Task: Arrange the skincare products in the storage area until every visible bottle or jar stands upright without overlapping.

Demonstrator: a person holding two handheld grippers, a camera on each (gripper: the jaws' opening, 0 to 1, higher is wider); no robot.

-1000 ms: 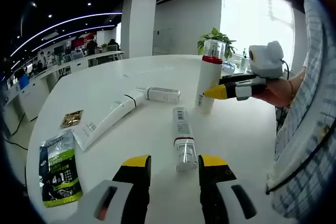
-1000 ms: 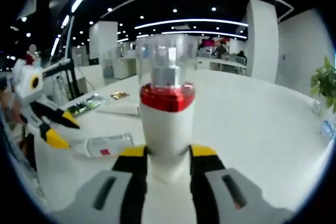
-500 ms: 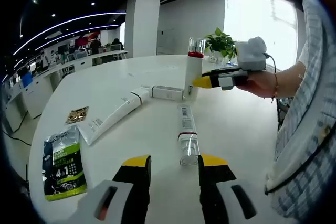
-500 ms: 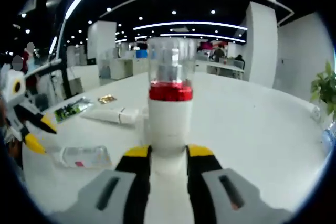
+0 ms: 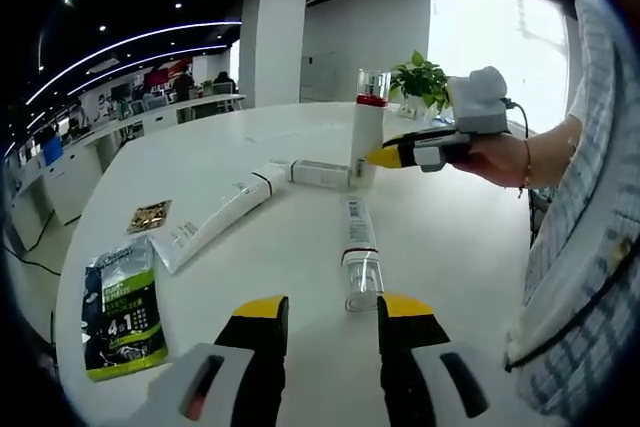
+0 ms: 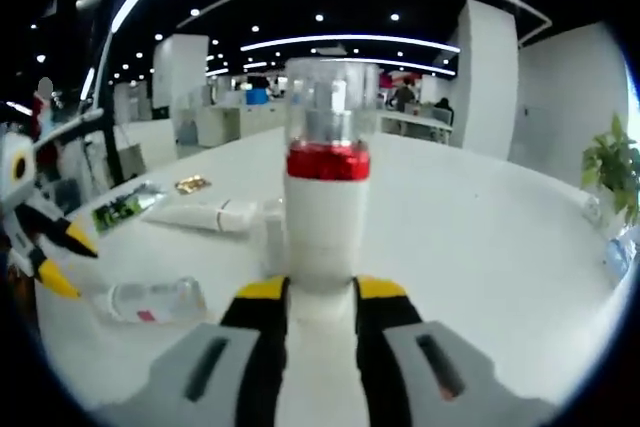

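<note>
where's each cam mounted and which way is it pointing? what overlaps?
Left gripper view: rides the left gripper, faces along the white table at a lying bottle; a hand shows.
Right gripper view: rides the right gripper, faces the upright red-collared bottle between its jaws.
Shared: both bottles, both grippers, white tube, green packet.

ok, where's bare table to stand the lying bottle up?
Bare table lies right of the lying bottle, toward the person's sleeve, and between that bottle and the long tube. It is crowded where the upright bottle, held by the right gripper, stands beside the short tube.
</note>
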